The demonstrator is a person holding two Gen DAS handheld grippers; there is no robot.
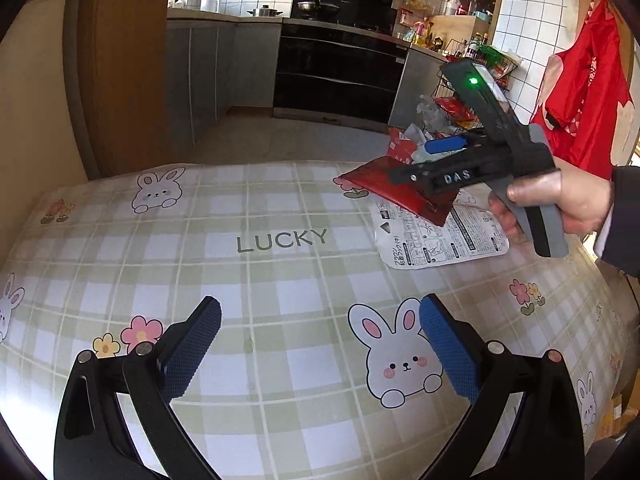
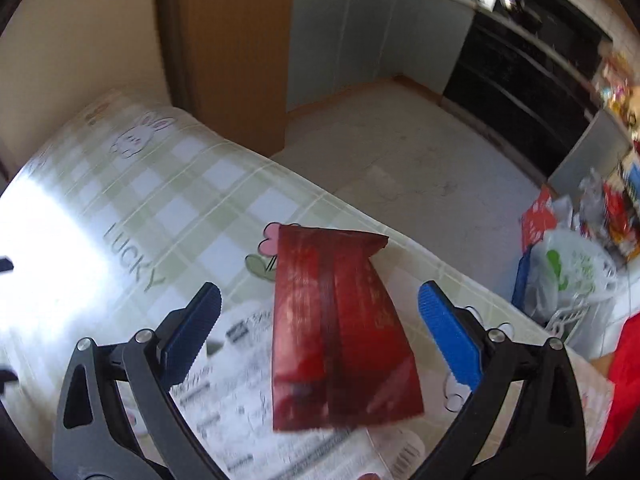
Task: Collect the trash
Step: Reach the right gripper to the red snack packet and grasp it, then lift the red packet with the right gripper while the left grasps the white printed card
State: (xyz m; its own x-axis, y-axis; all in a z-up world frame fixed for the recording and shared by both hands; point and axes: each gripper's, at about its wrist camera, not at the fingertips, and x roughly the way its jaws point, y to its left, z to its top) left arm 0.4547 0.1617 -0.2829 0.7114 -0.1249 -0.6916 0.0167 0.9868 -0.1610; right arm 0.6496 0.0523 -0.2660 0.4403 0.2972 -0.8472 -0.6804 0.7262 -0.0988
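Right gripper (image 2: 319,312) is over the far right part of the table, fingers spread wide with the red wrapper (image 2: 340,328) lying squarely in the gap between them, nothing pinched yet. The wrapper sits on the checked tablecloth (image 1: 248,280), its near end overlapping a white printed sheet (image 1: 460,240), so that is the catch in this step: come down on the red foil alone and close across its narrow width, low enough to bite the foil but not so flat that the paper underneath gets dragged along. From the right wrist camera the wrapper's long axis runs straight away from the gripper, along the line of the fingers, with its sealed, flared far end pointing toward the table's far edge and the near end under the wrist; the picture is blurred, so whether the wrapper lies fully flat or is lifted a little I cannot say. A grip near the middle seam looks the safest bet to me, since thin foil will likely slip or fold if caught by a corner. Left gripper (image 1: 320,344) hangs over the near side of the table, jaws wide apart and empty, above the bunny print. A lined bin (image 2: 568,276) stands on the floor just off the table's right end, the likely drop point.
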